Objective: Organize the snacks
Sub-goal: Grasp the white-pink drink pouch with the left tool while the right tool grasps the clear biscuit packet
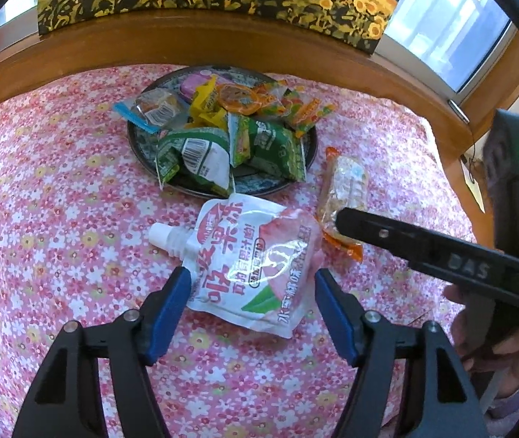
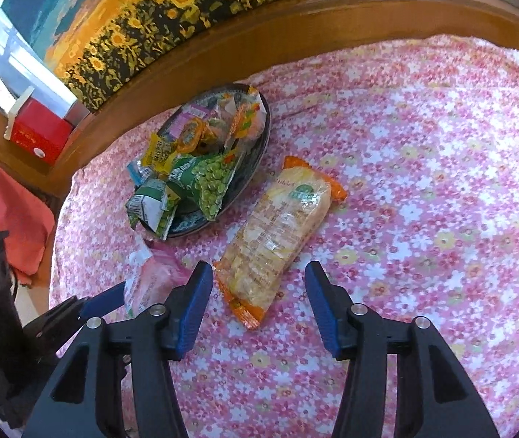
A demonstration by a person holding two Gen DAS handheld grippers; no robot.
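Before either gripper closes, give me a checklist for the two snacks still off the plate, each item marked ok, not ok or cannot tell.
1. Left gripper open around the jelly pouch: ok.
2. Pads touching the pouch: cannot tell.
3. Right gripper open, near end of the cracker pack between its fingers: ok.
4. Both snacks lie flat on the floral cloth, apart from each other: ok.
5. Bare room on the plate: not ok, it is piled with packets.
6. Grippers clear of each other: ok, though close.
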